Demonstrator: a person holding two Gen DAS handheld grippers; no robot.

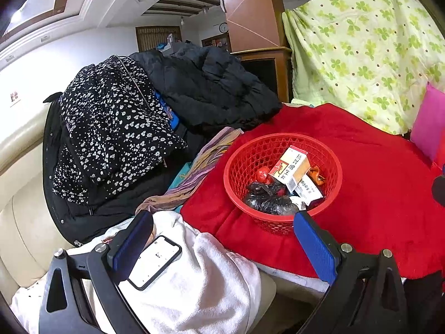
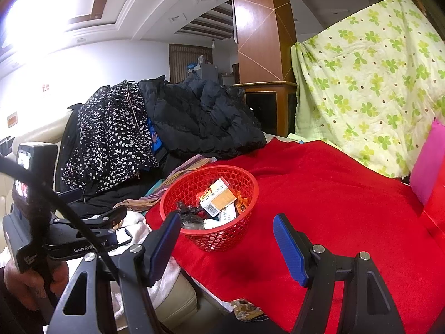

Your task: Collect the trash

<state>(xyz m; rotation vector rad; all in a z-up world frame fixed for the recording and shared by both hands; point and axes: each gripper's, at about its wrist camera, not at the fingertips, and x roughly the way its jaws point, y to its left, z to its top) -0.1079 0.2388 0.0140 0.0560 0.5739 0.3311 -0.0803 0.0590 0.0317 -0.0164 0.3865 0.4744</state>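
A red plastic basket (image 1: pixel 239 156) (image 2: pixel 244 178) sits on a red blanket (image 1: pixel 375 194) (image 2: pixel 333 194). It holds an orange and white carton (image 1: pixel 292 171) (image 2: pixel 219 199), a black plastic bag (image 1: pixel 267 199) (image 2: pixel 190 217), a white box (image 1: pixel 308 192) and small red and orange wrappers. My left gripper (image 1: pixel 222 228) is open and empty, just in front of the basket, above a white towel. My right gripper (image 2: pixel 226 235) is open and empty, near the basket's front edge. The left gripper's body (image 2: pixel 83 239) shows in the right wrist view.
A phone (image 1: pixel 155 261) lies on a white towel (image 1: pixel 200 284) on a cream sofa (image 1: pixel 19 194). Dark coats (image 1: pixel 125 128) (image 2: pixel 172 122) are piled behind. A green-patterned quilt (image 1: pixel 361 50) and a pink cushion (image 1: pixel 428 119) stand at the right. A crumpled brownish wrapper (image 2: pixel 246 309) lies at the blanket's front edge.
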